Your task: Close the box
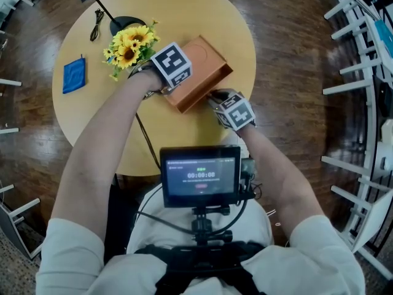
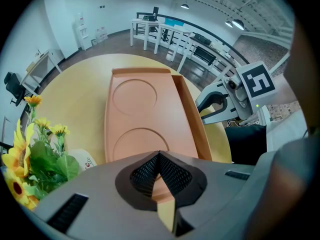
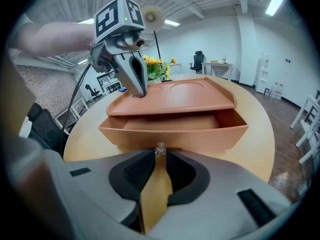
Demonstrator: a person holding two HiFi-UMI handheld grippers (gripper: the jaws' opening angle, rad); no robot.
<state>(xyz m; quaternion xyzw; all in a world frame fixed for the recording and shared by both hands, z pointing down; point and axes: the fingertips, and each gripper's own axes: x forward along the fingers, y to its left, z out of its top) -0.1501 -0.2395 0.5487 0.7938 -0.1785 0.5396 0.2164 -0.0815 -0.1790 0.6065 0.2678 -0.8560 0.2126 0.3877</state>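
R gripper, lower centre of its view: jaws pinching small silvery knob on drawer front; drawer part-open. L gripper: jaws pressed together, nothing btwn, tips on top of box. Box mid-frame in head view, on round table. Sunflowers just left of box; blue cloth further left.

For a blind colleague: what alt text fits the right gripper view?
The right gripper is shut on the small knob of the open drawer of an orange box. The left gripper rests closed on its top.
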